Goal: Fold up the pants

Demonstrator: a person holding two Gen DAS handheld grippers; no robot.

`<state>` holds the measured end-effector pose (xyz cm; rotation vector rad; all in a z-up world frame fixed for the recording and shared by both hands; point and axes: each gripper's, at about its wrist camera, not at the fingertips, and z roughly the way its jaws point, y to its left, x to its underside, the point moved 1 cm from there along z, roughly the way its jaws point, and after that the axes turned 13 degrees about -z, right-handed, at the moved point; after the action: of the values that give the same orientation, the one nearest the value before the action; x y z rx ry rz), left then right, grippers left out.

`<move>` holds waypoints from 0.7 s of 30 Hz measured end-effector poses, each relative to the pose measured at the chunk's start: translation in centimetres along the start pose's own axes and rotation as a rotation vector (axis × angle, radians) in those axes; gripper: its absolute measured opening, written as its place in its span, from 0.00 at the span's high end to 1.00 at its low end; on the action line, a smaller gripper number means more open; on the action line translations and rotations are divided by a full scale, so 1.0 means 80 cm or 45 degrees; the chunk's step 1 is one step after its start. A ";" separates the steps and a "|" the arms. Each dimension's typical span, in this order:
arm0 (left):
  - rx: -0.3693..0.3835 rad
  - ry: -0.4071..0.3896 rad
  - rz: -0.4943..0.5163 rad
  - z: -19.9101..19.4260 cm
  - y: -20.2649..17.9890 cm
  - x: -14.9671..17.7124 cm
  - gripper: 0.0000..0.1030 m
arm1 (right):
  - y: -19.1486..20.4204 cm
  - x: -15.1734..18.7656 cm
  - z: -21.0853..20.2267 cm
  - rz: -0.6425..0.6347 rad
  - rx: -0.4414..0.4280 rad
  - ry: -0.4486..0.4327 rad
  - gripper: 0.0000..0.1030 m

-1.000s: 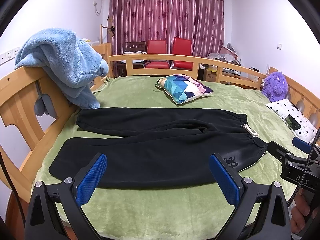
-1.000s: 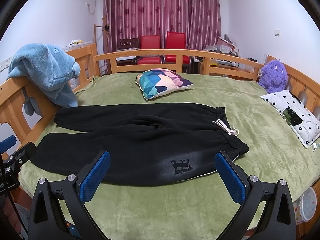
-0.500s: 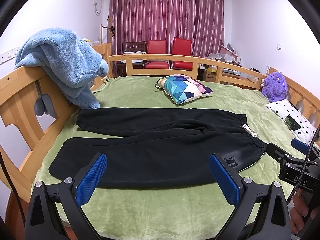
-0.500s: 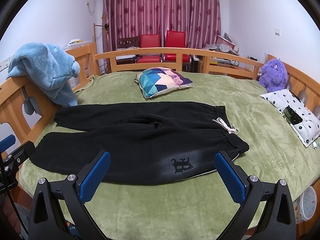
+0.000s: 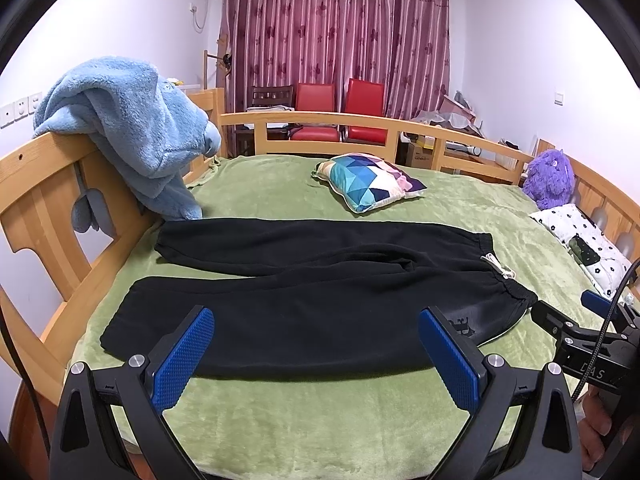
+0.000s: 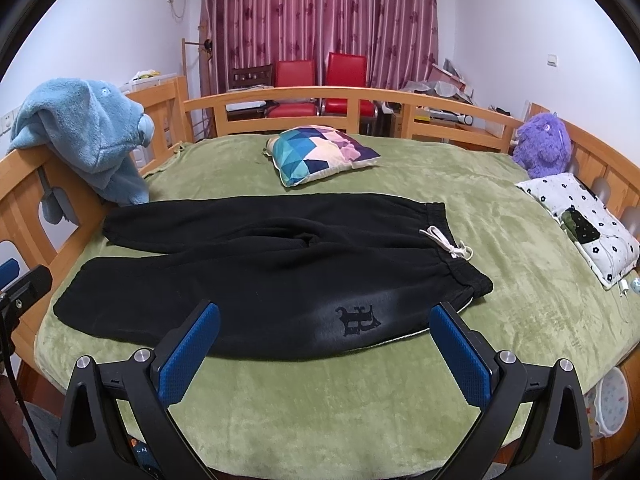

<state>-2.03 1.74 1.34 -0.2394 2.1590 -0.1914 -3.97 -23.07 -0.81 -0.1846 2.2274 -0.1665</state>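
Note:
Black pants (image 5: 320,300) (image 6: 260,276) lie flat on the green blanket, legs pointing left, waistband with a white drawstring (image 6: 448,244) at the right. A dark logo (image 6: 358,319) marks the near leg. My left gripper (image 5: 316,352) hovers open over the near edge of the pants, nothing between its blue pads. My right gripper (image 6: 324,352) is open too, above the blanket just before the logo, and it also shows at the right edge of the left wrist view. Part of the left gripper shows at the far left of the right wrist view.
A green blanket (image 6: 320,412) covers the wooden-railed bed (image 5: 48,184). A blue fleece (image 5: 136,128) hangs on the left rail. A patterned cushion (image 5: 368,180), a purple plush toy (image 6: 540,144) and a flowered pillow (image 6: 584,220) lie beyond. Red chairs stand behind.
The right gripper has drifted slightly left and nearer the pants' waist in the left wrist view. The pants lie as before.

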 end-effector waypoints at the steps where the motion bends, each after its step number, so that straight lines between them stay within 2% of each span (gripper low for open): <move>1: -0.001 0.000 -0.003 0.000 0.000 0.000 0.00 | 0.000 0.001 -0.001 0.003 0.004 0.001 0.00; 5: 0.000 0.009 -0.009 0.003 0.000 -0.002 0.00 | -0.003 0.002 -0.001 0.006 0.032 0.030 0.00; 10: -0.016 0.014 0.004 0.011 -0.003 -0.001 0.00 | -0.002 0.009 0.002 -0.022 0.044 0.016 0.00; 18: -0.013 0.047 -0.033 0.037 -0.006 -0.008 0.00 | -0.007 0.012 0.023 -0.068 0.005 -0.019 0.00; 21: -0.018 0.064 -0.035 0.055 -0.004 -0.008 0.00 | -0.012 0.006 0.038 -0.065 0.001 0.005 0.00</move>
<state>2.02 1.38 -0.51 -0.2751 2.2083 -0.1993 -1.81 -24.27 -2.86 -0.2409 2.2275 -0.1955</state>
